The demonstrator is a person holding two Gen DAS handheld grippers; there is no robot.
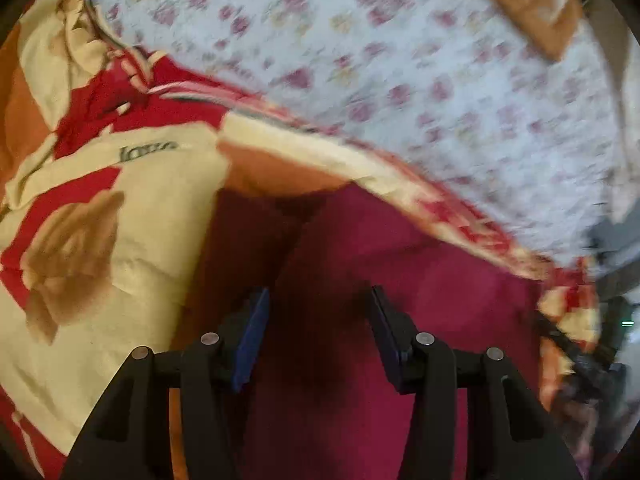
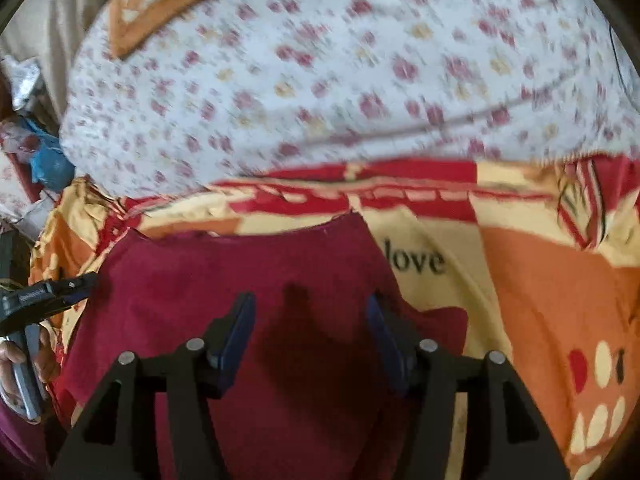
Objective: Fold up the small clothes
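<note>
Right wrist view: soft, light maroon cloth garment (image 2: 248, 280) lies flat on the patterned red-and-cream bedspread (image 2: 540, 280); right tongs (image 2: 312, 320) and left tongs (image 1: 320, 312) gape empty above it. Pinch a near hem corner.

1. A white bedsheet printed with small pink and yellow flowers (image 2: 320, 80) fills the upper part of both views, blurred.
2. Nearer lies a bedcover in red, cream and orange patches (image 2: 540, 300), with the word "love" printed in dark letters on a cream patch.
3. An orange cushion with a white pattern (image 1: 532, 4) rests on the floral sheet.
4. Pale cream curtain-like cloth (image 2: 60, 20) hangs at the right wrist view's left edge.
</note>
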